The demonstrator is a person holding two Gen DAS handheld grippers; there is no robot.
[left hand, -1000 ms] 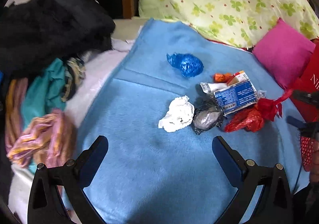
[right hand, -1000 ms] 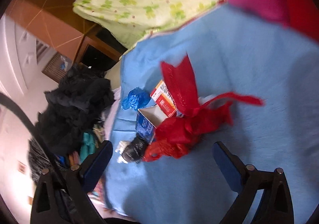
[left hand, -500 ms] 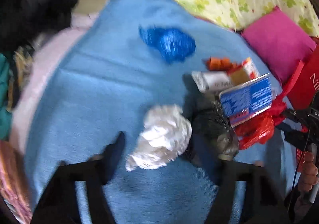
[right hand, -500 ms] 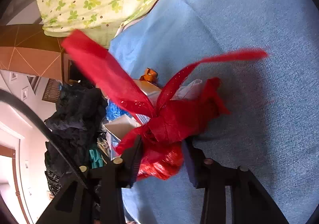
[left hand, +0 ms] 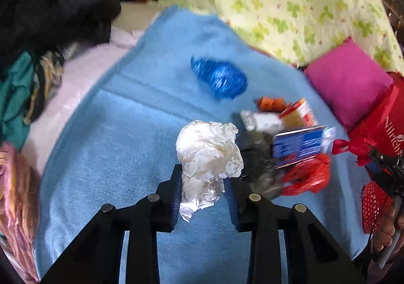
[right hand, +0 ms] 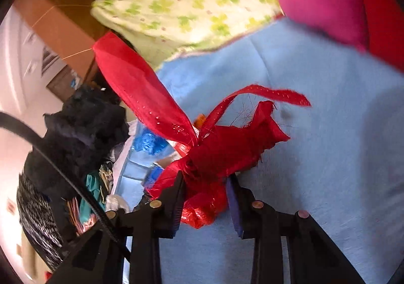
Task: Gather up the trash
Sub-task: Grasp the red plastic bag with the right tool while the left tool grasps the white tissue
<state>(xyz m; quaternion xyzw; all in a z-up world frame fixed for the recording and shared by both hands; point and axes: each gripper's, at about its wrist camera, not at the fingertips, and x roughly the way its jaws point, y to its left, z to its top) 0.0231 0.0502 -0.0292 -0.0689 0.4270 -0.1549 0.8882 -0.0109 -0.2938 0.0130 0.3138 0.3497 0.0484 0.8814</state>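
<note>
My left gripper (left hand: 202,183) is shut on a crumpled white paper wad (left hand: 209,150) over the blue blanket (left hand: 113,145). Beside it lie a black crumpled bag (left hand: 257,157), a blue-and-white carton (left hand: 300,145), a white tube (left hand: 262,119), an orange wrapper (left hand: 270,103) and a blue plastic bag (left hand: 219,76). My right gripper (right hand: 204,183) is shut on a red plastic bag with ribbon-like tails (right hand: 217,147), which also shows in the left wrist view (left hand: 308,172). The right gripper shows at the right edge of the left wrist view (left hand: 386,165).
A pink cushion (left hand: 348,79) and a clover-print quilt (left hand: 290,1) lie at the back. A red carrier bag (left hand: 388,122) stands at the right. Black clothing (left hand: 50,6) and mixed garments (left hand: 17,97) are heaped on the left.
Both grippers moved in from open and closed: the left on the white paper wad, the right on the red plastic bag, which now hangs lifted off the blanket.
</note>
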